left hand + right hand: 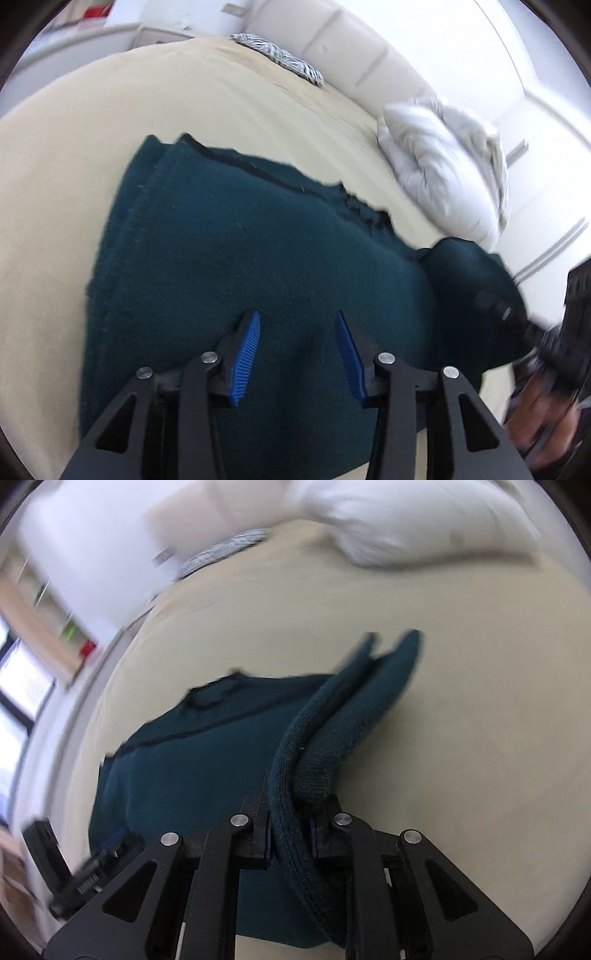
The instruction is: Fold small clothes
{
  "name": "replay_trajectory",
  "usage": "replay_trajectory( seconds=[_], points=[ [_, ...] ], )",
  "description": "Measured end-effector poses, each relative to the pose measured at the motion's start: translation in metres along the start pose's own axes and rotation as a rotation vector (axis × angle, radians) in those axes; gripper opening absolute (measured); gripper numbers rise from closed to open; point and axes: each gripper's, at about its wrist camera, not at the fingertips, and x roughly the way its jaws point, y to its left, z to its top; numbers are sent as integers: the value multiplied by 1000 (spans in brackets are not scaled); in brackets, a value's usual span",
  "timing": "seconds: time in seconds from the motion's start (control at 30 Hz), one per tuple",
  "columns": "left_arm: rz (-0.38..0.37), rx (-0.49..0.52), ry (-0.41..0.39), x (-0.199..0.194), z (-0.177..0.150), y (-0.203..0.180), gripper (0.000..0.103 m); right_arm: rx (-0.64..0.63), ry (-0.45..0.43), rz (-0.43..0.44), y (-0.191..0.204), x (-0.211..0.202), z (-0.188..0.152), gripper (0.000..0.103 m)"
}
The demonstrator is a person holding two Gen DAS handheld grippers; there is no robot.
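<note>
A dark teal knit garment (229,258) lies spread on a beige bed sheet (55,177). My left gripper (297,321) is open and empty, its blue pads just above the garment's near part. My right gripper (290,812) is shut on a thick folded edge of the same garment (332,731) and lifts it off the bed (480,701). The rest of the garment (192,768) lies flat to the left. The right gripper (509,314) shows blurred at the right of the left wrist view, holding the raised edge. The left gripper (110,845) shows at the lower left of the right wrist view.
A crumpled white duvet or pillow (443,162) lies at the far side of the bed, also in the right wrist view (406,520). A zebra-patterned cushion (280,55) lies by a white padded headboard (369,44). A wooden shelf unit (44,627) and a window stand left.
</note>
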Motion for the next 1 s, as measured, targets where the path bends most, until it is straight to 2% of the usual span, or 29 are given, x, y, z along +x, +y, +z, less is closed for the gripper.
replay_trajectory(
  seconds=[0.07, 0.13, 0.2, 0.27, 0.43, 0.57, 0.63, 0.7, 0.8, 0.87, 0.93, 1.0],
  points=[
    [-36, -36, -20, -6, 6, 5, 50, -241, -4, 6, 73, 1, -9, 12],
    [-94, -82, 3, -4, 12, 9, 56, -451, 10, 23, 132, 11, -29, 12],
    [-133, -114, 19, 0, 17, 11, 59, -583, 44, 8, 168, 32, -49, 12],
    [-154, -136, 31, 5, 22, 11, 63, -638, 66, -8, 185, 48, -64, 12],
    [-221, -162, 76, 23, 41, 0, 67, -733, 10, -73, 192, 52, -85, 12],
    [-238, -181, 108, 35, 56, 3, 70, -944, -37, -157, 207, 51, -107, 12],
    [-247, -208, 118, 34, 55, 13, 70, -1101, -50, -214, 215, 56, -124, 12],
    [-261, -224, 126, 36, 53, 18, 71, -1199, -60, -247, 220, 58, -134, 12],
    [-278, -231, 142, 39, 54, 13, 72, -1248, -82, -263, 223, 56, -136, 12],
    [-320, -241, 143, 36, 56, 12, 72, -1261, -95, -268, 225, 54, -137, 13],
    [-352, -252, 128, 33, 57, 13, 80, -1298, -119, -298, 228, 52, -142, 13],
    [-344, -265, 127, 35, 56, 15, 81, -1339, -135, -318, 228, 49, -149, 13]
  ],
)
